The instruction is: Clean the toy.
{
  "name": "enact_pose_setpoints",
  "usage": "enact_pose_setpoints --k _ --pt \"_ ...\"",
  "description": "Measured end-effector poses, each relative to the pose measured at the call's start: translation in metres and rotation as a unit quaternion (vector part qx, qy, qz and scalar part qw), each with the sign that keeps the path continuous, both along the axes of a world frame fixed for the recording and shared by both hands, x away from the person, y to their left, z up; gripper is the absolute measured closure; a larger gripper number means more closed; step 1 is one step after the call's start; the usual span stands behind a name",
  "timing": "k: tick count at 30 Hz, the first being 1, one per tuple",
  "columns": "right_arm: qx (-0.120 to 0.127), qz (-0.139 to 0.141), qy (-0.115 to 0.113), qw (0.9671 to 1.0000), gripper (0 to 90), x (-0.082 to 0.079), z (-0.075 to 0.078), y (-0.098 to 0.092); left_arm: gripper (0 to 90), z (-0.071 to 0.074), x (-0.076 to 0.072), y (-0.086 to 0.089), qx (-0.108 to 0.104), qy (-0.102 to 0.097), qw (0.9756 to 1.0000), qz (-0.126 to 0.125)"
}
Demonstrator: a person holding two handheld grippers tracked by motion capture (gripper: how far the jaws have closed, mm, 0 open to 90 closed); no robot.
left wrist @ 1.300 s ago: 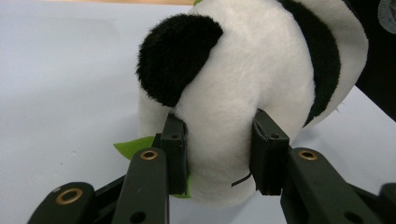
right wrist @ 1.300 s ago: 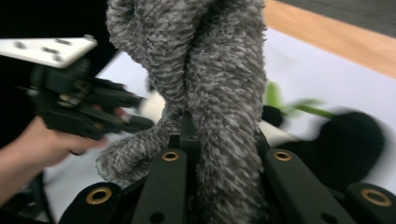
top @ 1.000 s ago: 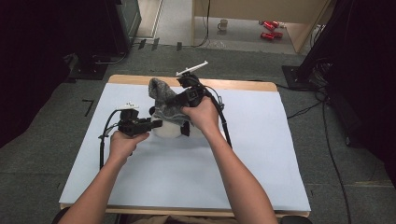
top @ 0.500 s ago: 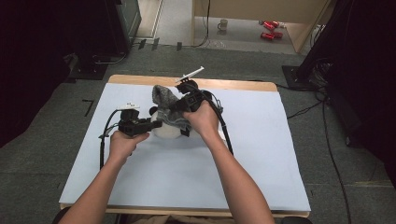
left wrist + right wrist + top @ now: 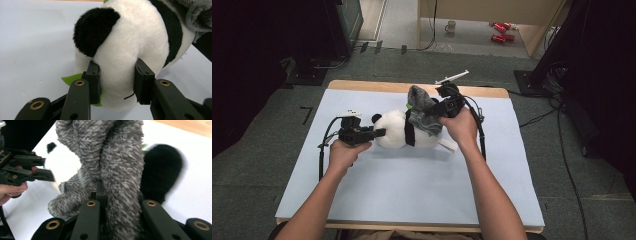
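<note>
Since the earlier frame the right gripper has carried the grey garment rightward, uncovering the panda toy. In the left gripper view, the jaws pinch the toy's white head. In the right gripper view, the jaws squeeze bunched grey fabric between them.

The plush panda is white with black ears and a black band. The knitted garment is mottled grey. The tabletop is pale blue with a wooden edge.

Left tongs, right tongs: both clamped
</note>
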State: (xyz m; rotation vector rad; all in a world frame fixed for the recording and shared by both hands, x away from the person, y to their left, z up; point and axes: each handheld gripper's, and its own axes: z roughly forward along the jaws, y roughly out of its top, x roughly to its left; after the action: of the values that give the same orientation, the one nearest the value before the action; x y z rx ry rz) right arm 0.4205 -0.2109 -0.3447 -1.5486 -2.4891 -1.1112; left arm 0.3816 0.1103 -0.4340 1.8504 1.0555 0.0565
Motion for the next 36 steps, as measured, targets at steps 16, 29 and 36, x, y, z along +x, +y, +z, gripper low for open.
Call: enact_pose_setpoints --k 16,29,36 --pt "0.024 -0.036 -0.009 0.9990 77.4 -0.010 0.001 -0.049 70.9 0.009 0.000 0.002 -0.061 0.058 0.9957 -0.039" --pt "0.030 0.000 -0.041 0.9987 77.5 -0.021 0.031 -0.027 71.0 0.014 -0.011 0.001 -0.073 0.092 0.9926 -0.033" --pt "0.043 0.042 -0.045 0.9972 77.4 -0.034 0.031 0.002 68.6 0.009 -0.006 0.000 -0.045 0.079 0.9958 -0.013"
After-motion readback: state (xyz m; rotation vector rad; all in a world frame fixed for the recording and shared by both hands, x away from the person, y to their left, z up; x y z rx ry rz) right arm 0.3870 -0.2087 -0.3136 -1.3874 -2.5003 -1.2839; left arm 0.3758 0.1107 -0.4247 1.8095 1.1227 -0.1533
